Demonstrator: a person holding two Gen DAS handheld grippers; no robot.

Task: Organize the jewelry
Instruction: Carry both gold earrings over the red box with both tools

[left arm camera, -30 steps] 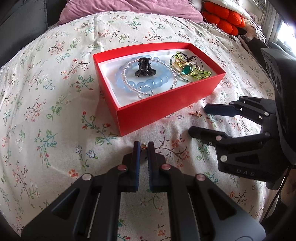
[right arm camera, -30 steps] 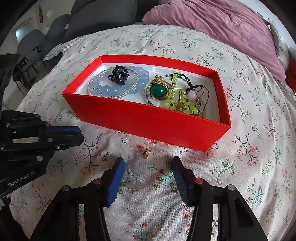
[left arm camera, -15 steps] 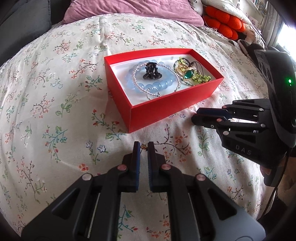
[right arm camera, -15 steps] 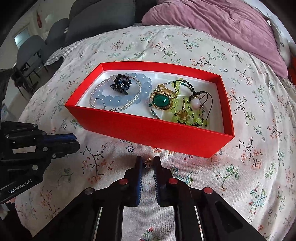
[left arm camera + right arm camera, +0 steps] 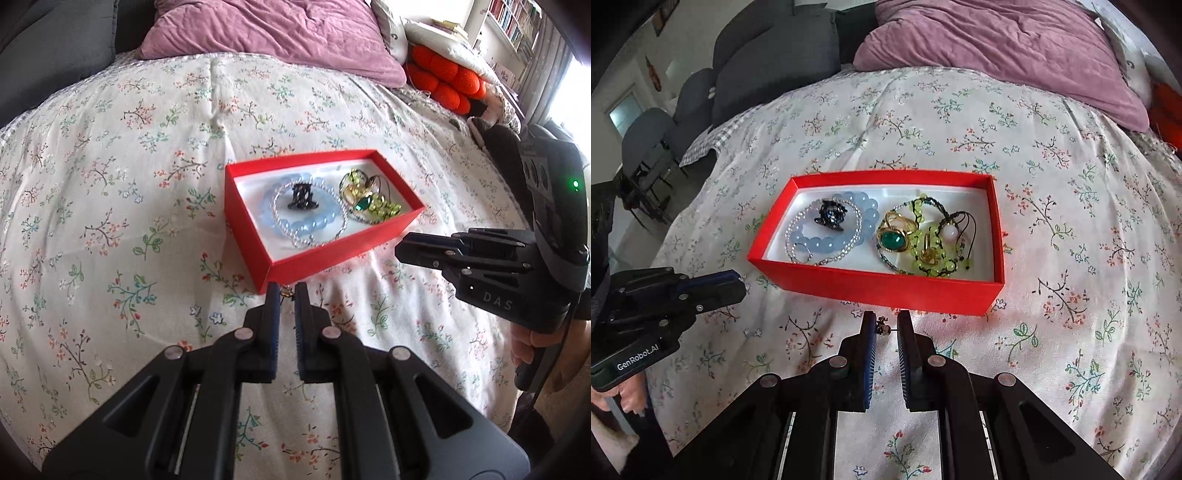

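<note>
A red box (image 5: 332, 258) (image 5: 886, 286) sits on the floral bedspread and holds a blue bead bracelet (image 5: 831, 243), a dark clip (image 5: 831, 216), a green-stone gold ring (image 5: 894, 240) and green bead strings (image 5: 934, 258). My left gripper (image 5: 285, 293) is shut on a small gold earring (image 5: 286, 294) and holds it above the bedspread in front of the box's near corner. My right gripper (image 5: 886, 326) is shut on another small gold earring (image 5: 884, 328), raised in front of the box's long side. Each gripper shows in the other's view, the right (image 5: 404, 248) and the left (image 5: 737, 284).
A purple pillow (image 5: 266, 29) lies at the bed's head. Orange cushions (image 5: 447, 81) sit at the right, dark grey cushions (image 5: 775, 55) at the left. Grey chairs (image 5: 646, 136) stand beside the bed. The bedspread (image 5: 110, 184) spreads around the box.
The right gripper closed on the earring that lay before the box and lifted it. Both grippers have risen and drawn back from the box, each holding an earring.
</note>
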